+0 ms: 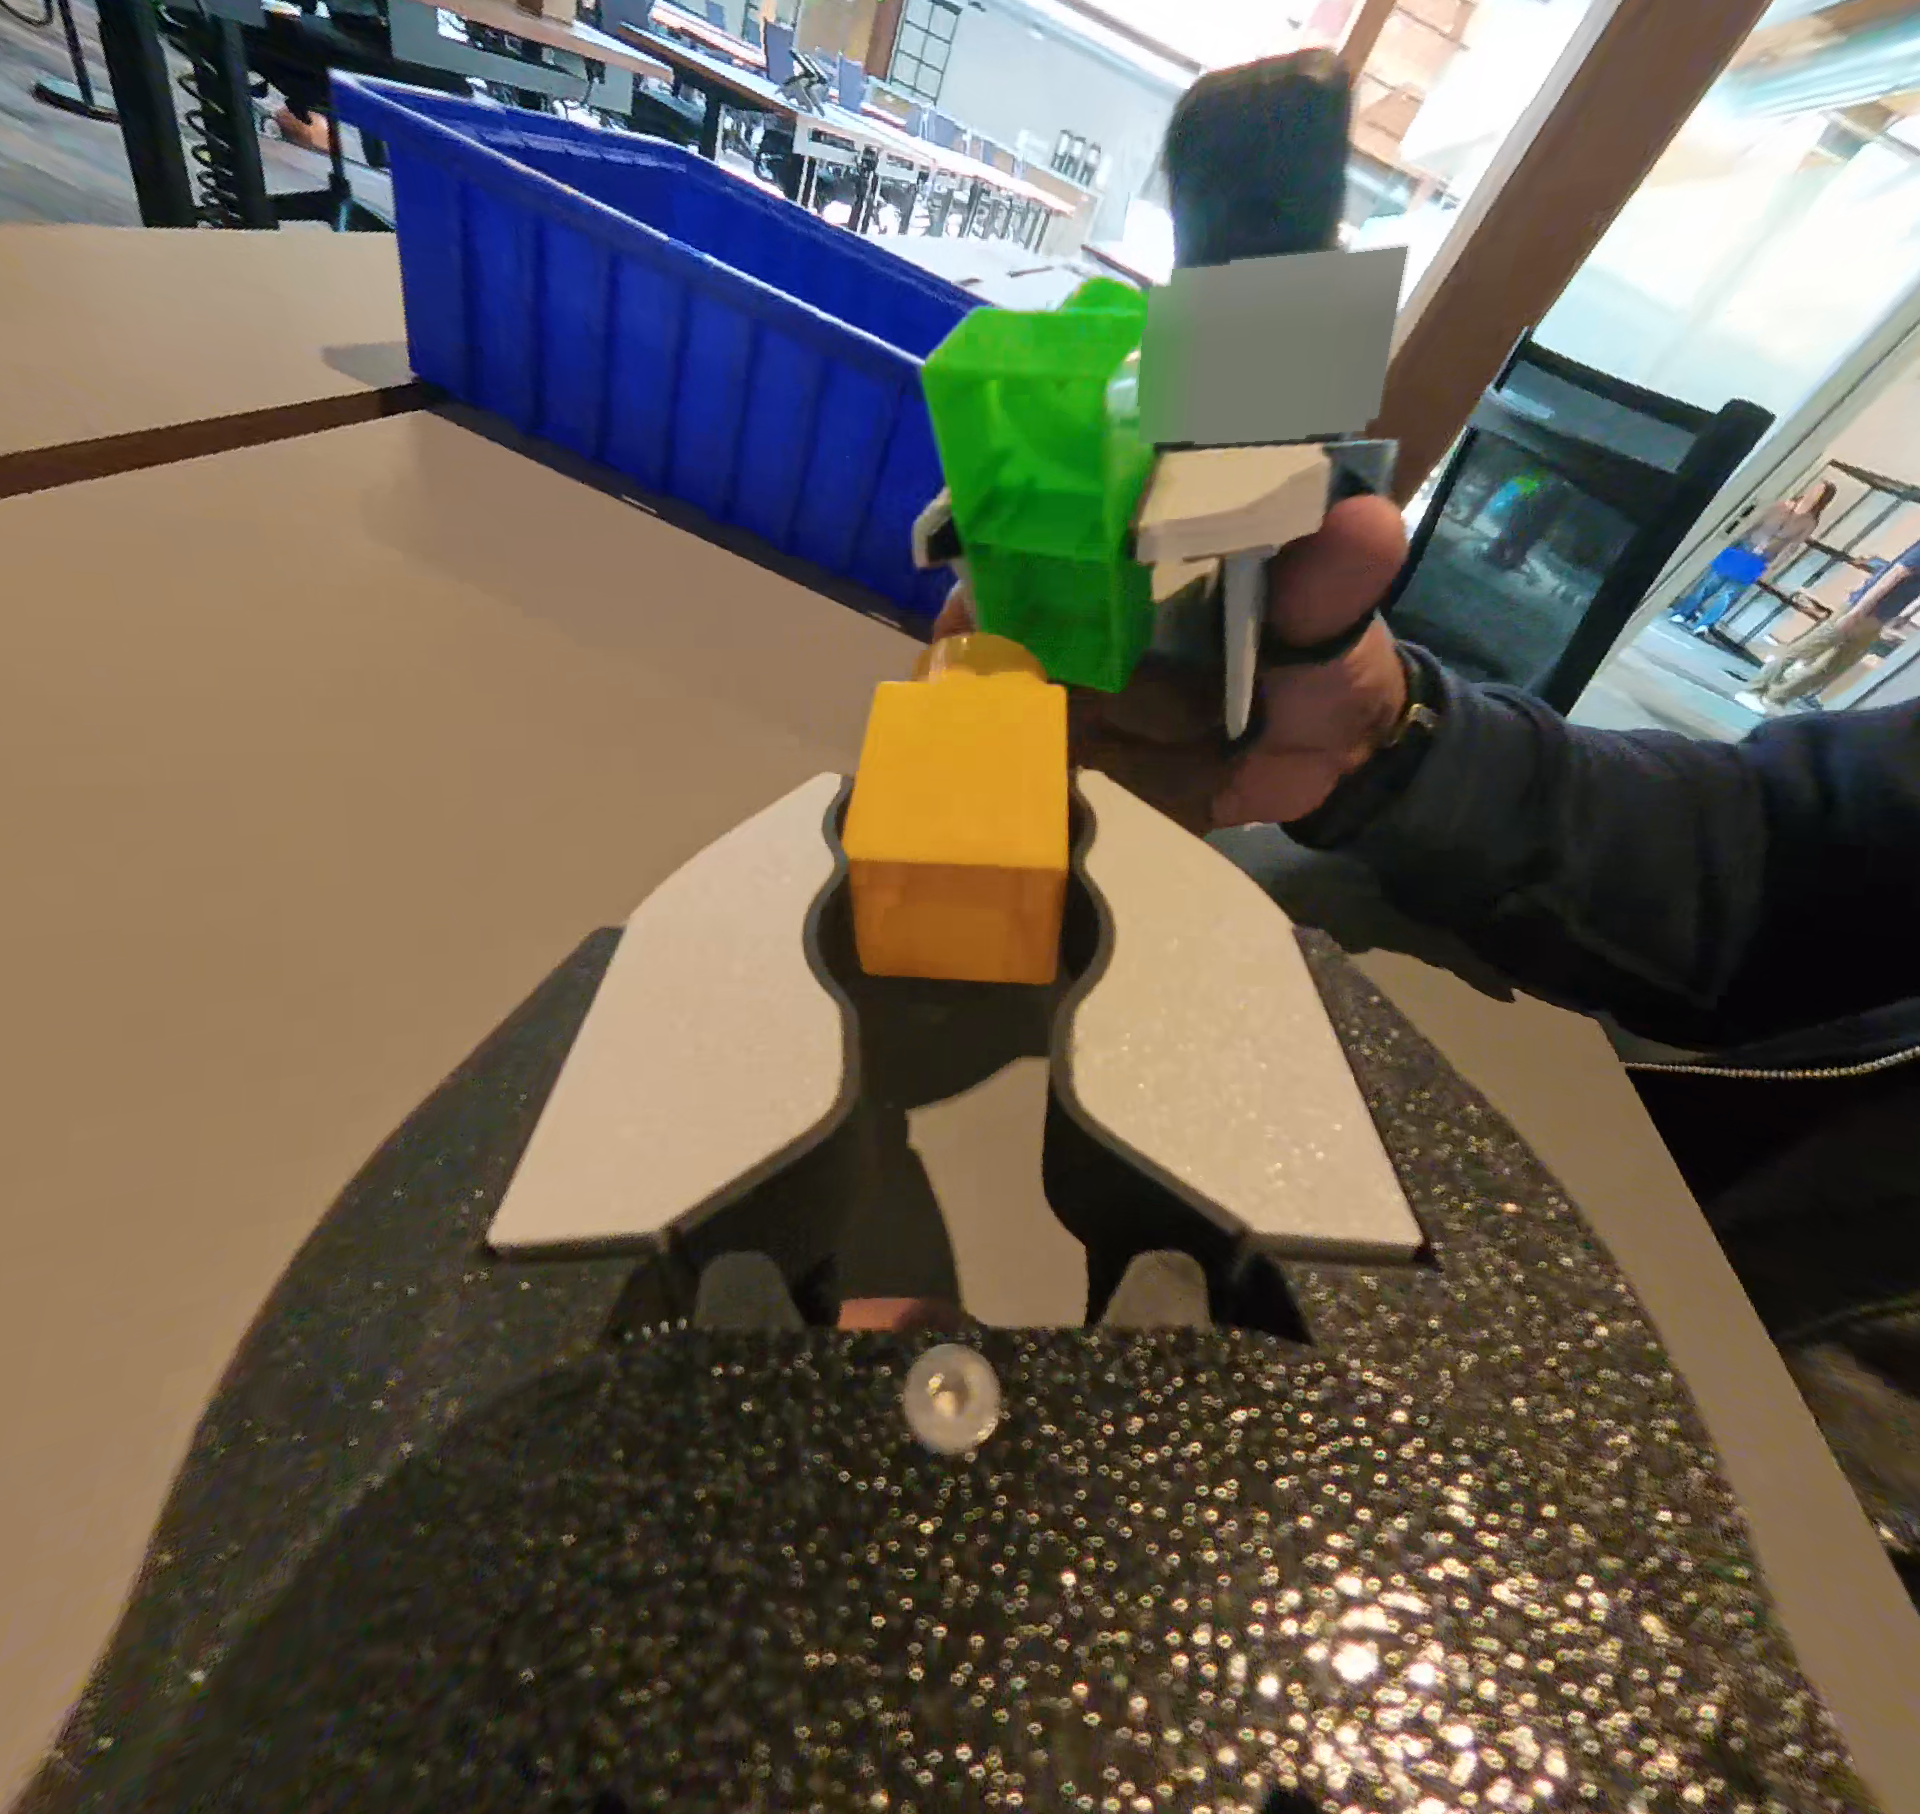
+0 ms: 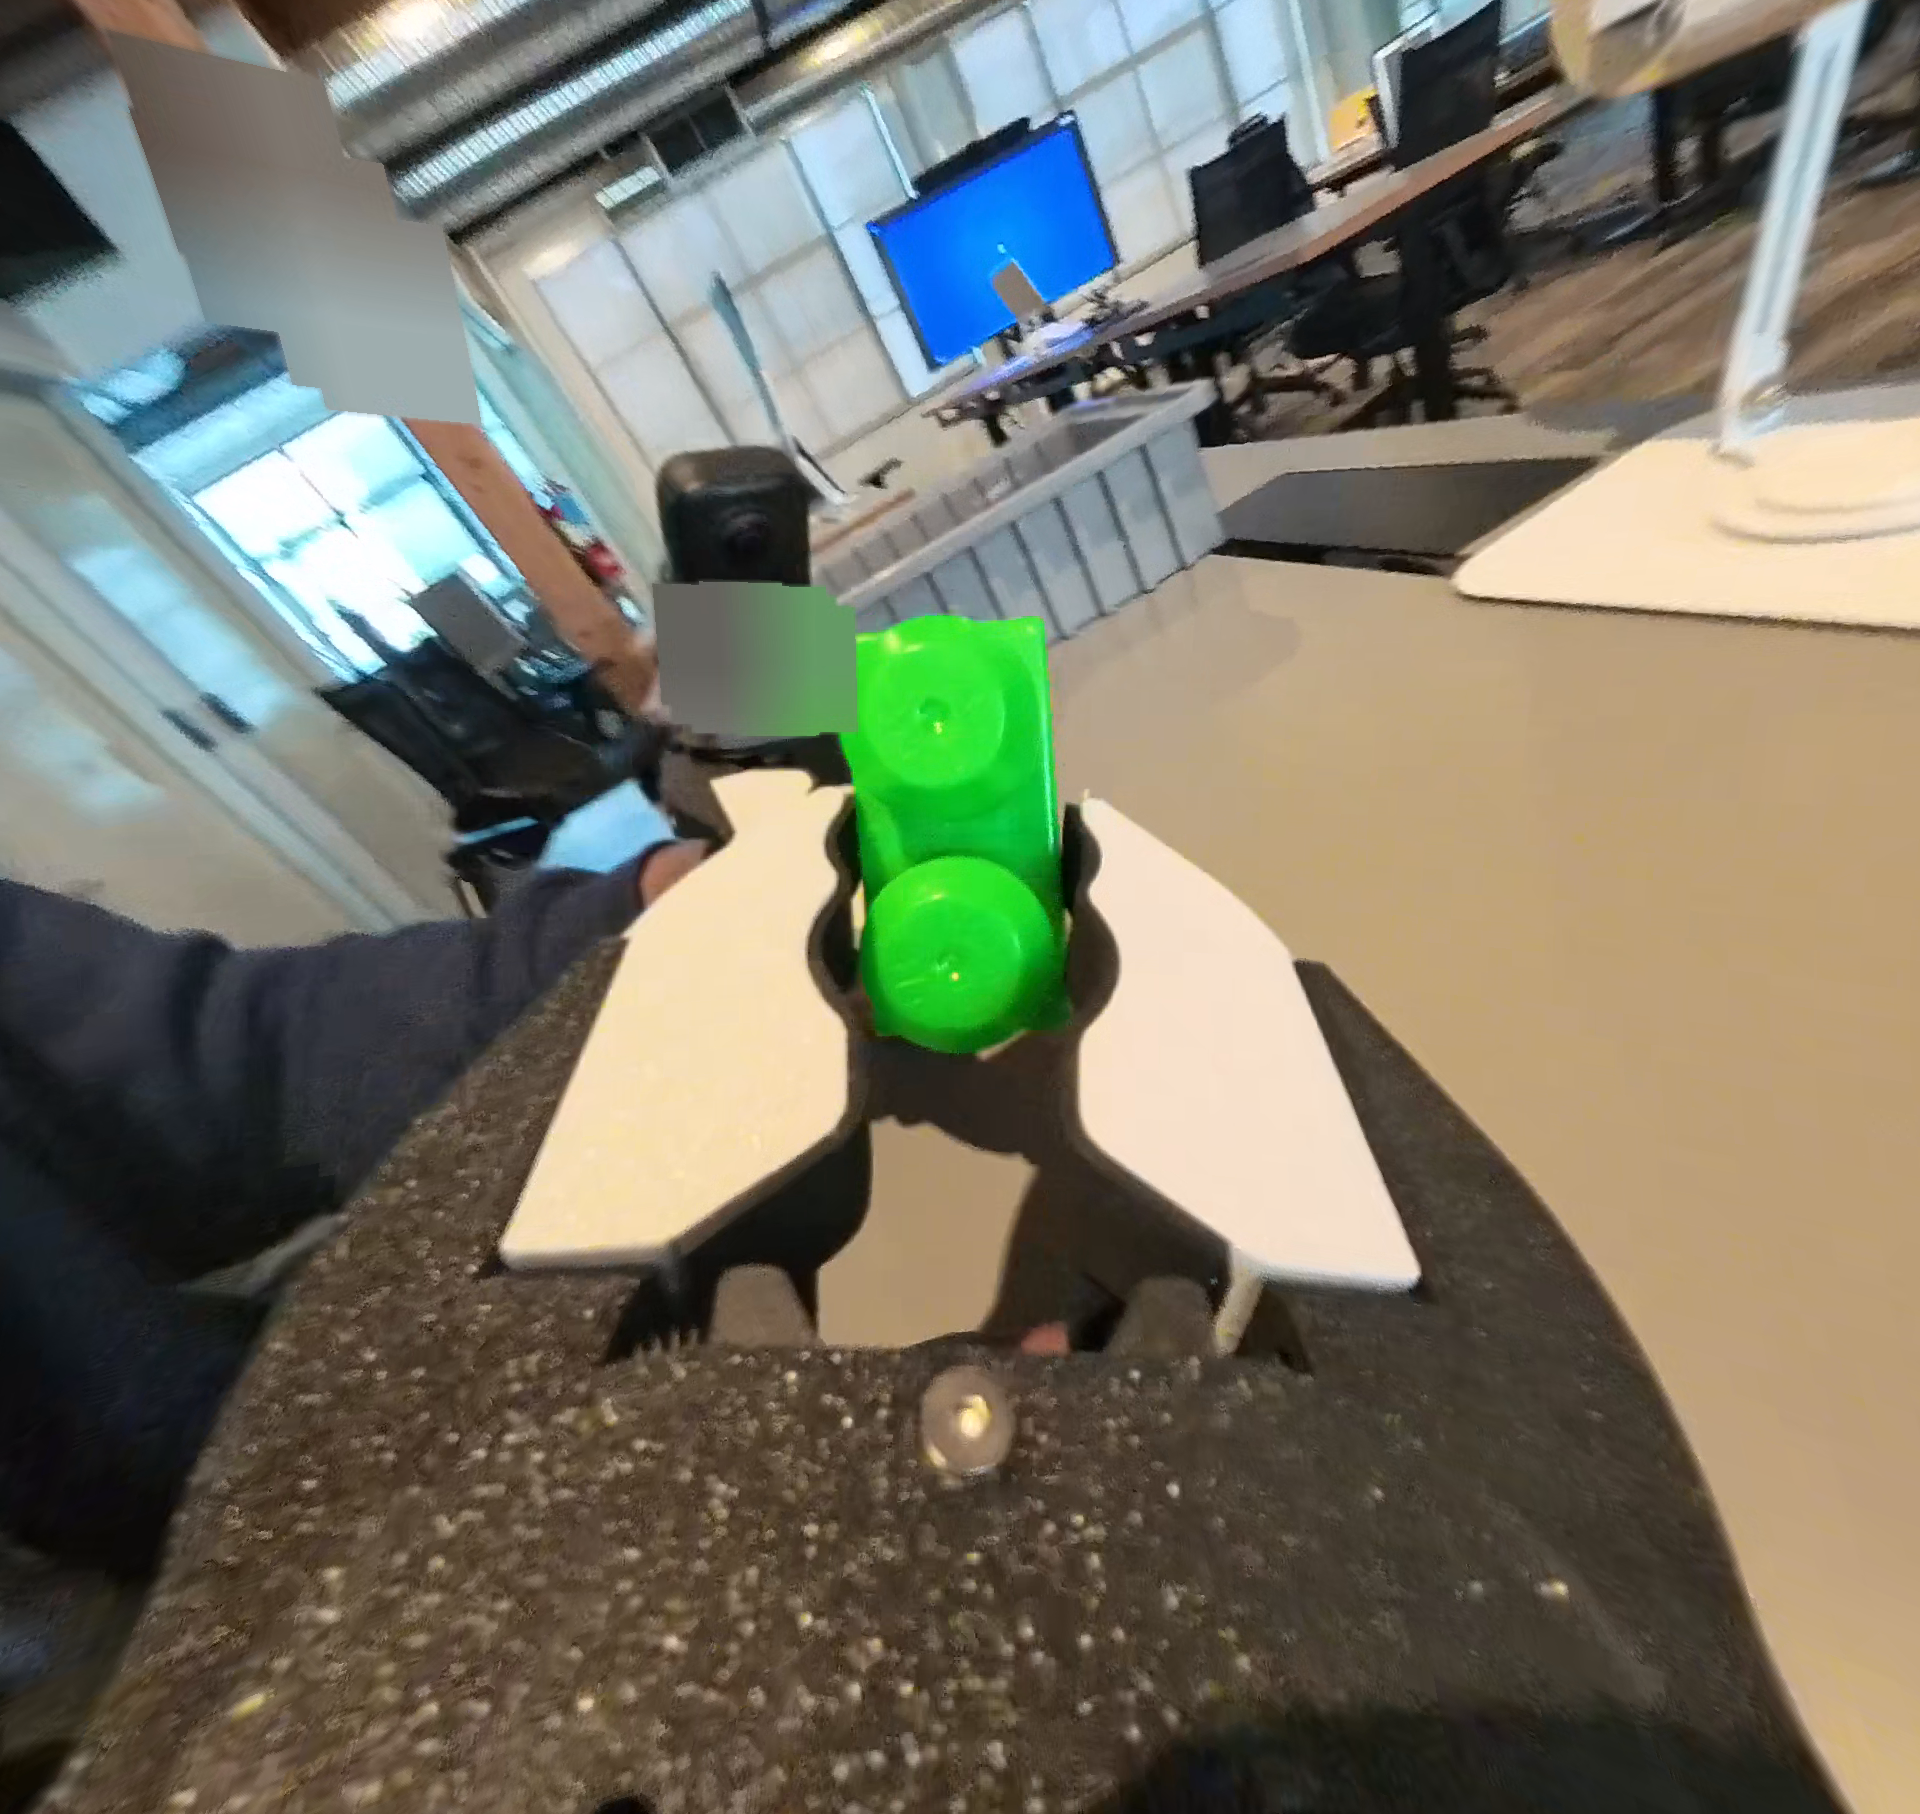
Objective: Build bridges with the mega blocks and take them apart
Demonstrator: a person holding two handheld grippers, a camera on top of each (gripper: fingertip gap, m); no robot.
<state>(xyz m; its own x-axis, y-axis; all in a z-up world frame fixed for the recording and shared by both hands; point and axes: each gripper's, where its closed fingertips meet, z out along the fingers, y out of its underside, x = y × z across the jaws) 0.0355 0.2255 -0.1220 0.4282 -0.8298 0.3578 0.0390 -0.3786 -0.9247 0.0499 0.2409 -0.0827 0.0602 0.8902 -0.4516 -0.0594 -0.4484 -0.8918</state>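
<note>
Left wrist view: the left hand-held gripper [image 1: 958, 834] pinches a yellow block [image 1: 956, 834] above the desk [image 1: 312, 725], just near of the green block [image 1: 1039, 486]; a blue bin [image 1: 644, 362] stands far left.

Right wrist view: the right hand-held gripper [image 2: 958, 865] pinches the green block by its flat sides. Both blocks look light, stiff and smooth, so a grip across the flat walls seems best.

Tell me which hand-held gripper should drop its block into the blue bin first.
Left, probably. In its own view the left hand-held gripper, shut on the yellow block, points towards the blue bin just ahead. The right hand-held gripper, holding the green block, faces open table; no bin shows in its view.
</note>
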